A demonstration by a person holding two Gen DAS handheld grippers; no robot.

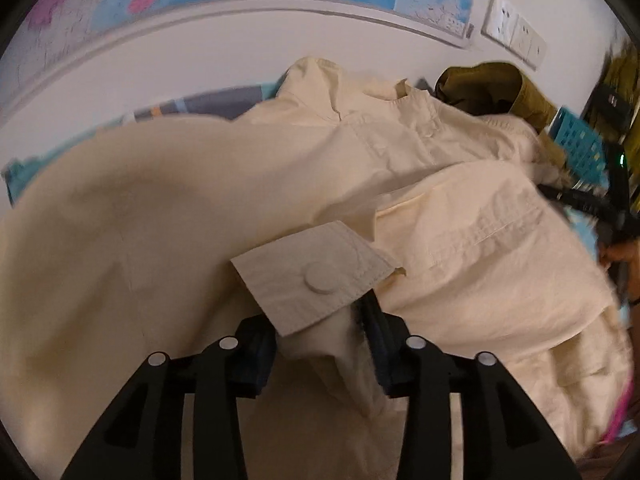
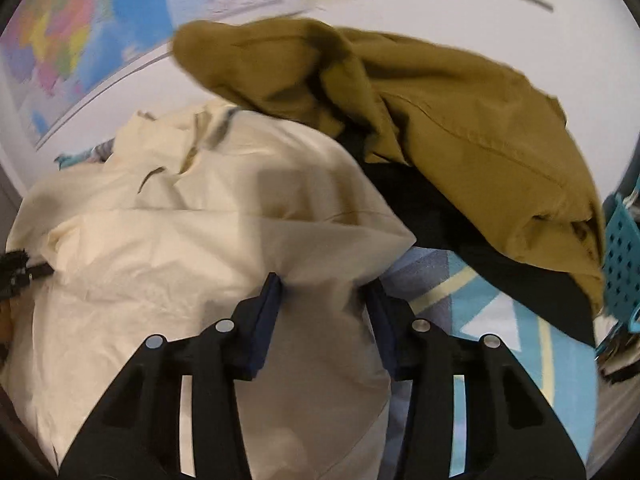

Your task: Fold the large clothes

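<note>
**Both grippers in the cream shirt**

Your left hand-held gripper (image 1: 320, 320) has its jaws spread, with a buttoned cuff (image 1: 316, 276) lying across the gap and cream cloth bunched between the pads; you cannot tell whether it truly pinches the fabric. The cream shirt (image 1: 400, 160) spreads from 9 o'clock to 3 o'clock in the left view, its collar at 12 o'clock.

Your right hand-held gripper (image 2: 324, 292) also stands spread, with a fold of the shirt (image 2: 200, 220) pushed between the pads and touching the left pad; a firm grip cannot be told.

An olive garment (image 2: 440, 120) lies heaped at 1 o'clock, overlapping a black cloth (image 2: 460, 248). A patterned cover (image 2: 500, 312) shows at 4 o'clock, a teal basket (image 2: 620, 252) at 3 o'clock. A map (image 2: 60, 40) hangs on the wall at 10 o'clock.
</note>
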